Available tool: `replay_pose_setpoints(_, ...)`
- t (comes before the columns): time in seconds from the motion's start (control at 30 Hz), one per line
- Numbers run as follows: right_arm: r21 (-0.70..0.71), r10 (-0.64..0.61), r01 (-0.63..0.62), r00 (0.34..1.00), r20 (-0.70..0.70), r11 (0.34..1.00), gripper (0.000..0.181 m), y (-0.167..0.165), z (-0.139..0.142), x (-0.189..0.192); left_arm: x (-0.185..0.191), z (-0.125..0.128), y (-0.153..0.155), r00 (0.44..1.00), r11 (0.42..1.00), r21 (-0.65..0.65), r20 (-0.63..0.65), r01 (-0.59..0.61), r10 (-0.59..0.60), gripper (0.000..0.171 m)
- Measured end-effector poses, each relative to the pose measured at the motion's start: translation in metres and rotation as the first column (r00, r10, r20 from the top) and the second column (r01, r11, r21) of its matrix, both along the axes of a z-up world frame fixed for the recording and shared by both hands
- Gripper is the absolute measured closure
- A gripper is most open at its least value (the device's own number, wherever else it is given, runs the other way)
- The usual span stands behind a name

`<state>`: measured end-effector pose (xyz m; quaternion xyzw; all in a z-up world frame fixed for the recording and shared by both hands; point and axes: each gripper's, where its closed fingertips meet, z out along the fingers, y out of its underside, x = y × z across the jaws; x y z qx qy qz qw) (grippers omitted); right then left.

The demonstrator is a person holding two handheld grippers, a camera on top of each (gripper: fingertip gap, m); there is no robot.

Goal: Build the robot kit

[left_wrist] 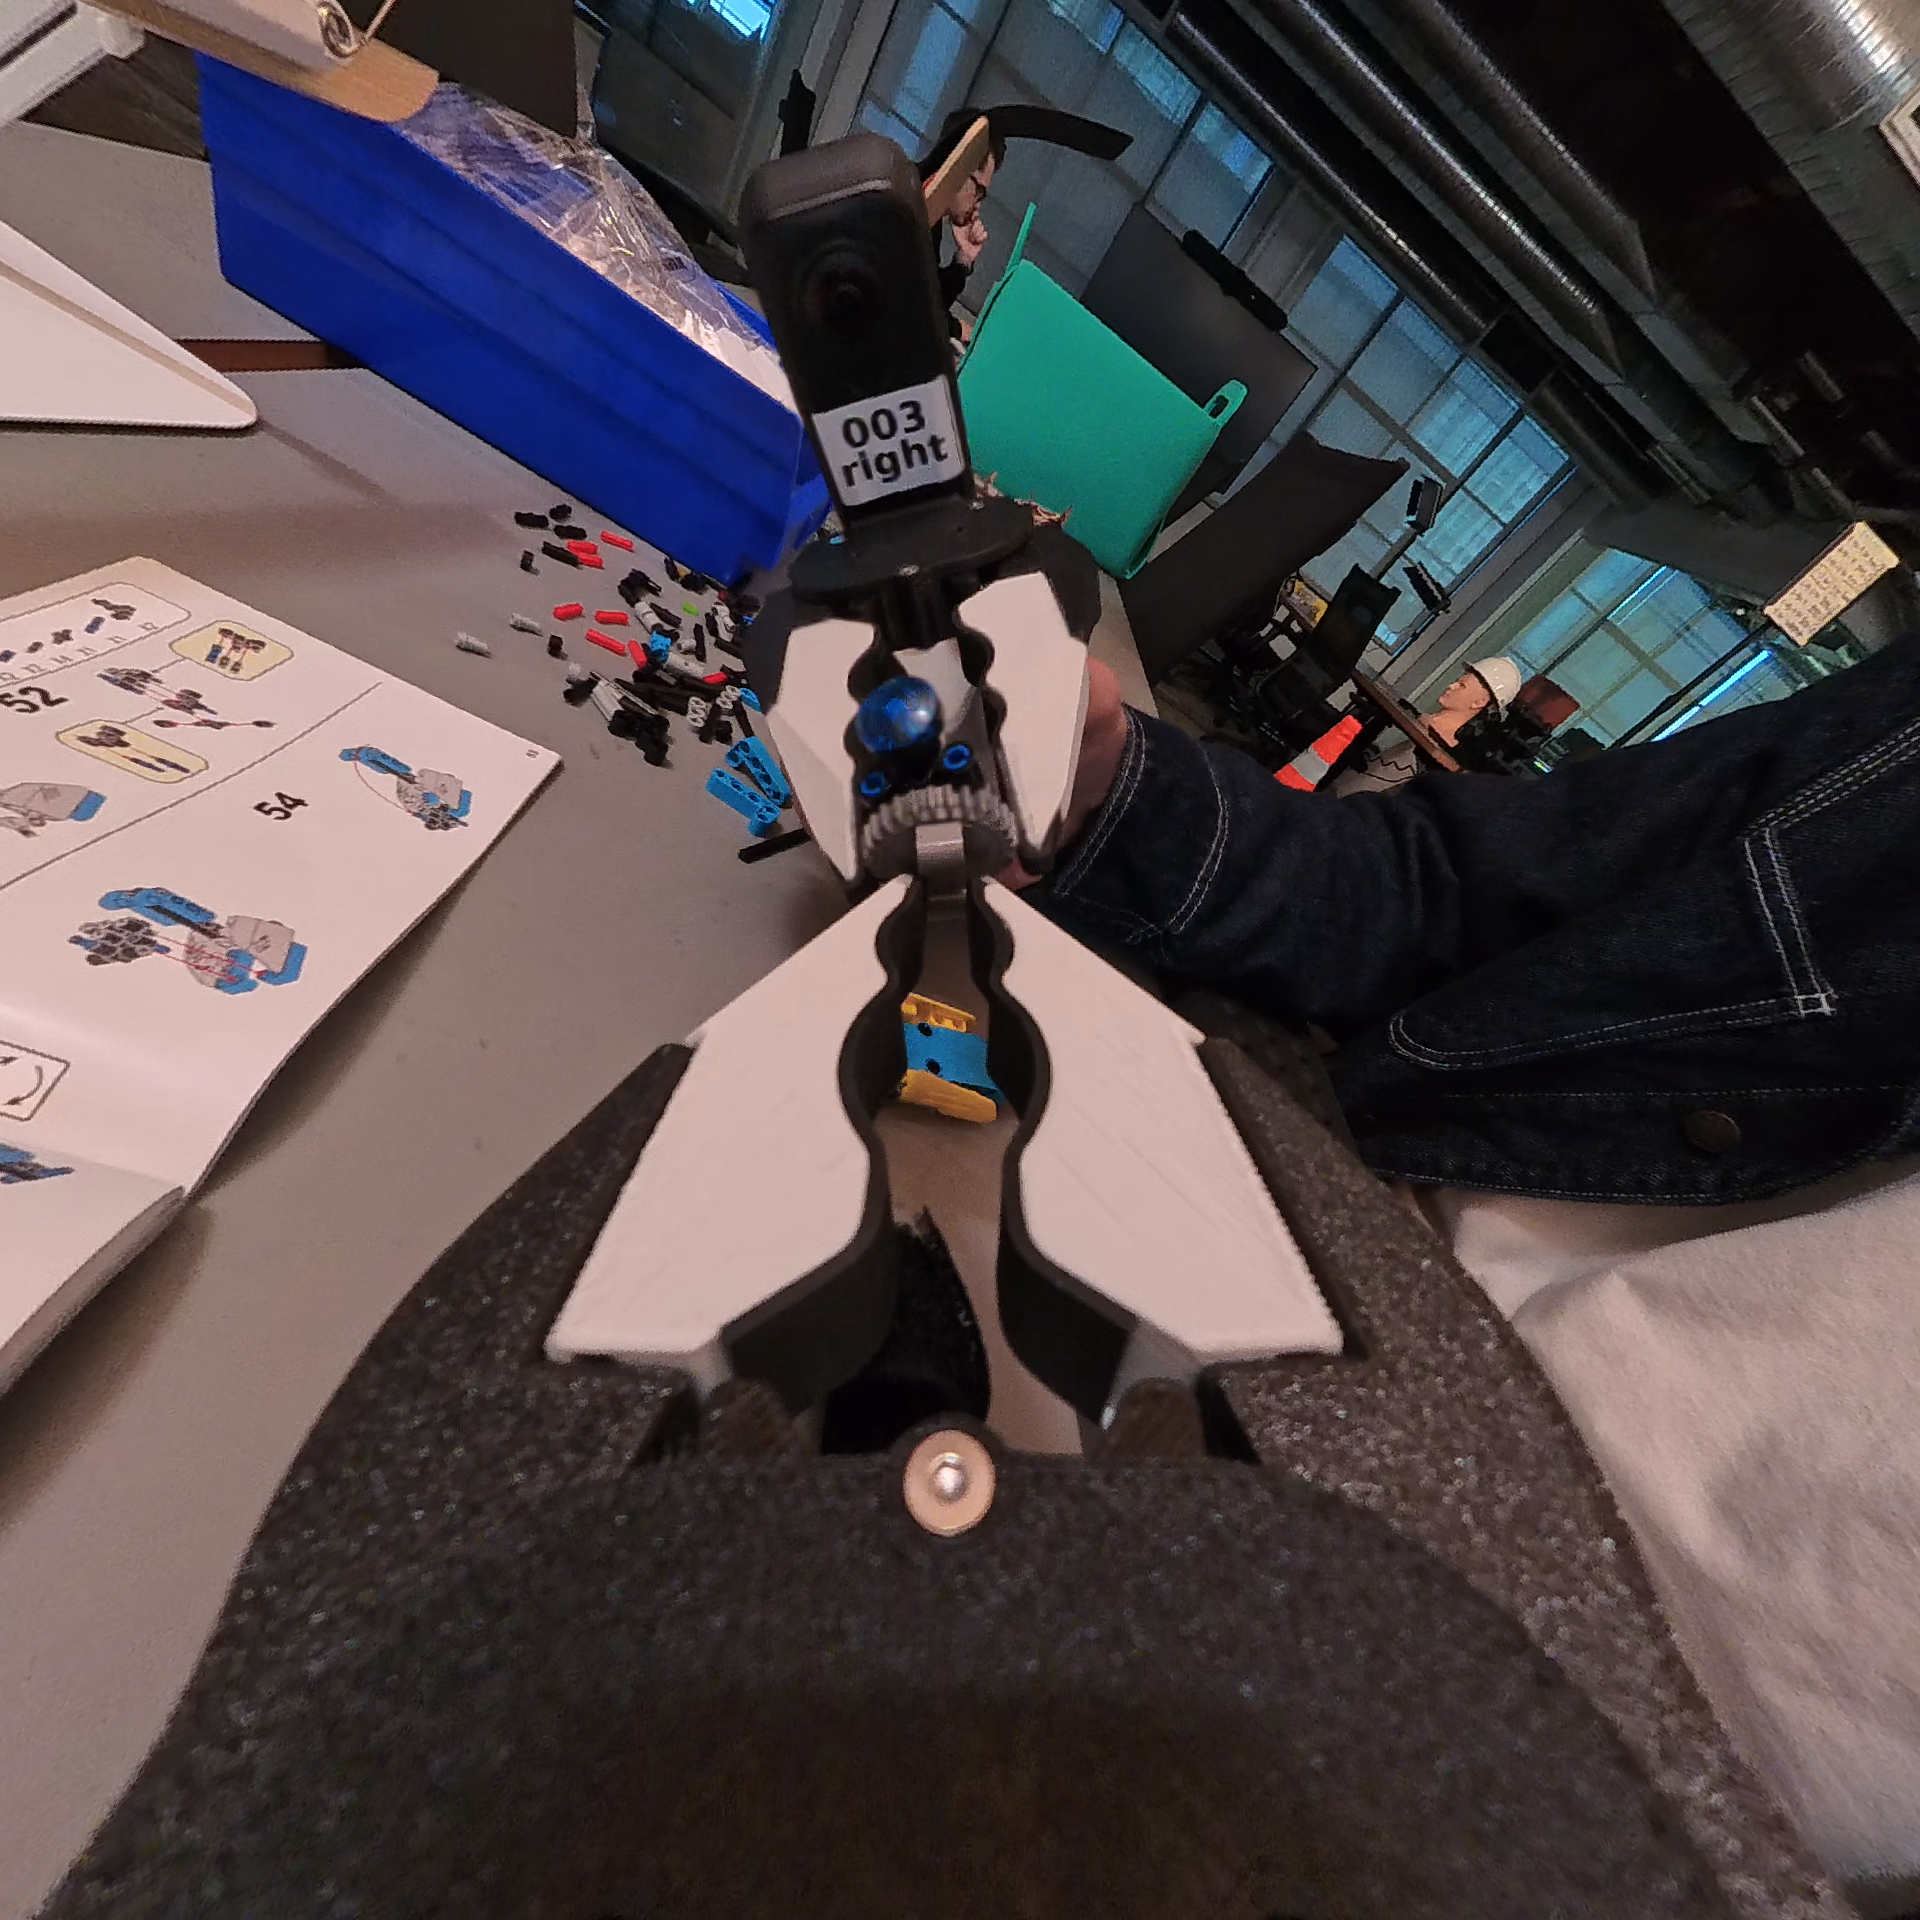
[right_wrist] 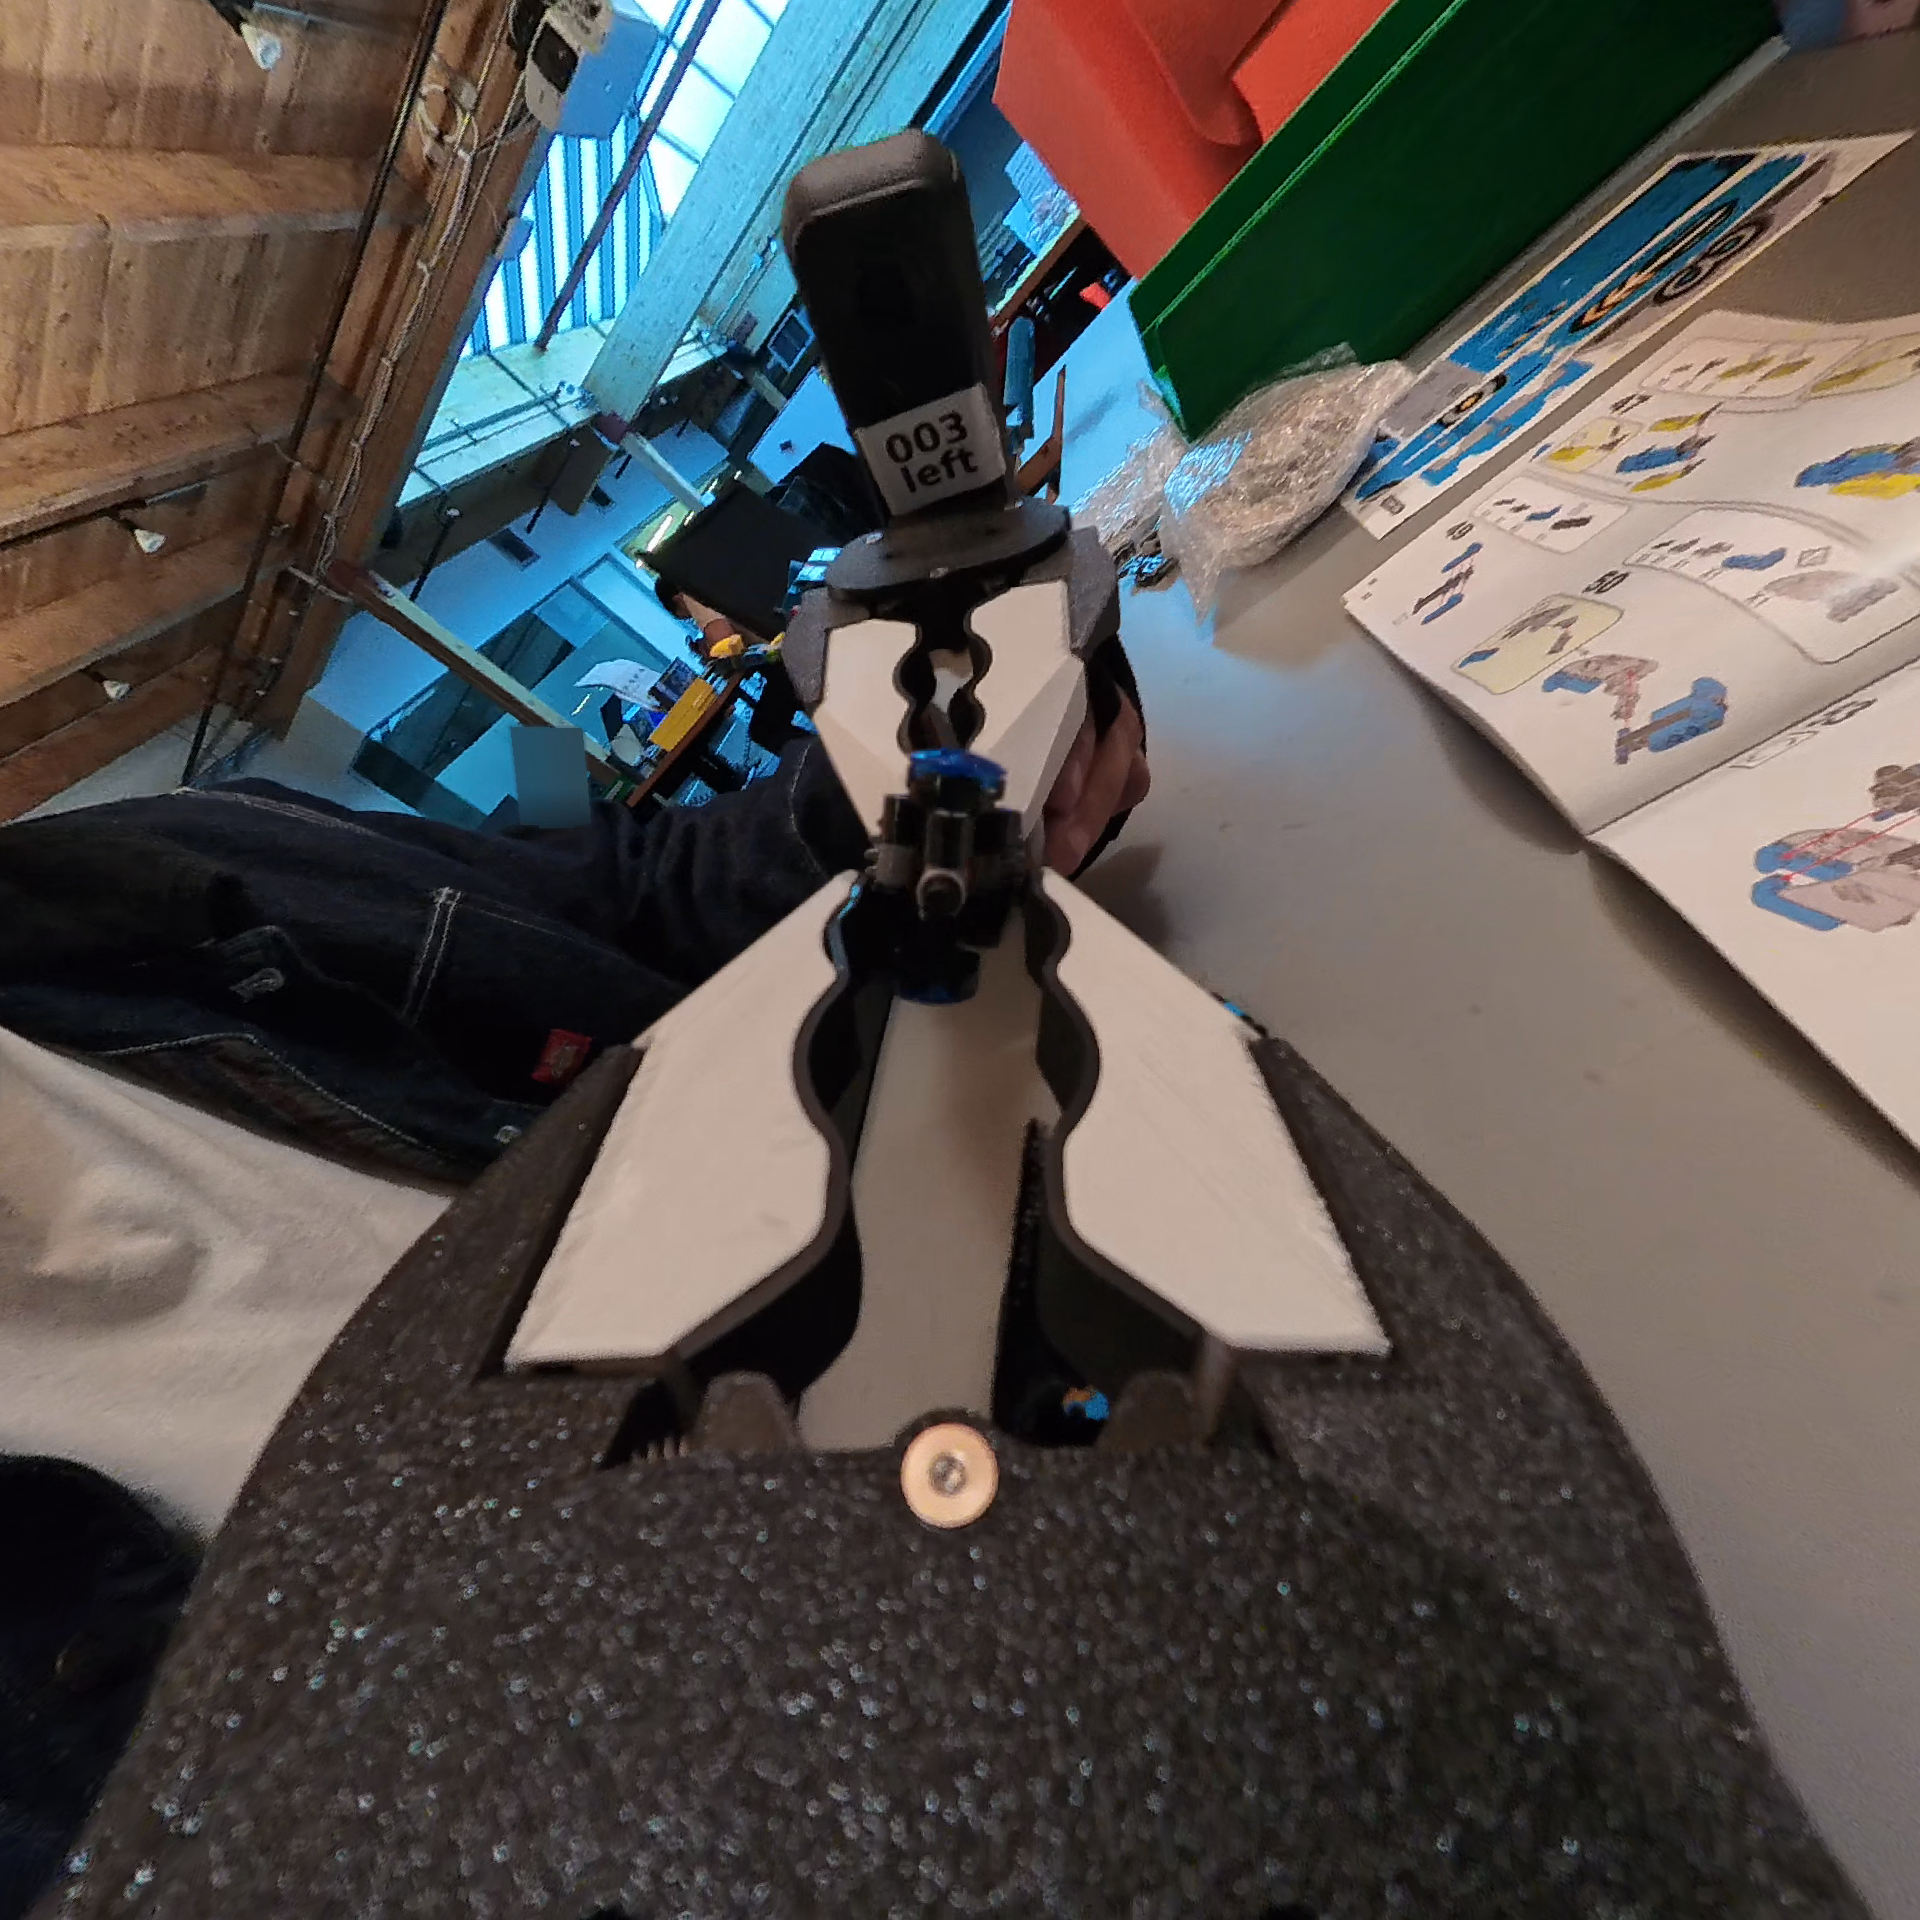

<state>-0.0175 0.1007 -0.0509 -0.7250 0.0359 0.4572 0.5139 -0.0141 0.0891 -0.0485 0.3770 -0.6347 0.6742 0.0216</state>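
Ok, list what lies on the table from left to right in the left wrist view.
Instruction booklet → loose pile of small building pieces → right gripper, facing this camera, shut on a small black and blue assembly → denim sleeve.

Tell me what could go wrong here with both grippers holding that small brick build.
Both the left gripper and right gripper pinch the brick build at their tips, off the table; a twist might pop pieces loose. A dropped piece could vanish among the loose bricks.
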Motion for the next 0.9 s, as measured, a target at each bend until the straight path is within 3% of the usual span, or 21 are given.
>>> replay_pose_setpoints(0.2,-0.041,-0.009,0.01,1.0,0.019,0.999,0.154,0.001,-0.006,0.002,0.002,-0.007,0.002,1.0,0.999,0.039,-0.016,-0.017,0.018,0.165)
replay_pose_setpoints(0.27,-0.109,-0.017,0.02,0.999,0.03,0.994,0.153,0.001,-0.018,0.005,0.002,-0.022,0.005,0.998,0.993,0.116,-0.052,-0.022,0.028,0.163)
replay_pose_setpoints(0.3,-0.164,-0.032,0.04,0.998,0.051,0.986,0.154,0.0,-0.028,0.009,0.003,-0.032,0.01,0.996,0.983,0.181,-0.069,-0.037,0.05,0.154)
replay_pose_setpoints(0.4,-0.358,-0.065,0.099,0.992,0.104,0.928,0.153,-0.005,-0.064,0.018,-0.007,-0.064,0.021,0.995,0.91,0.413,-0.067,-0.04,0.075,0.126)
replay_pose_setpoints(0.53,-0.509,-0.029,0.132,0.978,0.206,0.851,0.153,-0.009,-0.092,0.01,-0.023,-0.086,0.031,0.995,0.784,0.614,0.017,-0.085,0.095,0.122)
replay_pose_setpoints(0.63,-0.562,-0.01,0.161,0.965,0.263,0.811,0.153,-0.006,-0.098,0.0,-0.029,-0.091,0.032,0.994,0.739,0.665,0.051,-0.107,0.098,0.12)
replay_pose_setpoints(0.73,-0.582,0.01,0.19,0.947,0.321,0.791,0.153,-0.004,-0.101,-0.007,-0.032,-0.108,0.032,0.996,0.696,0.715,0.006,-0.068,0.091,0.12)
replay_pose_setpoints(0.8,-0.586,0.012,0.239,0.92,0.392,0.774,0.153,-0.003,-0.104,-0.005,-0.033,-0.114,0.029,0.996,0.69,0.722,-0.015,-0.048,0.085,0.119)
replay_pose_setpoints(0.9,-0.584,0.016,0.284,0.89,0.455,0.761,0.153,0.0,-0.107,-0.005,-0.03,-0.114,0.028,0.993,0.695,0.715,-0.006,-0.076,0.115,0.131)
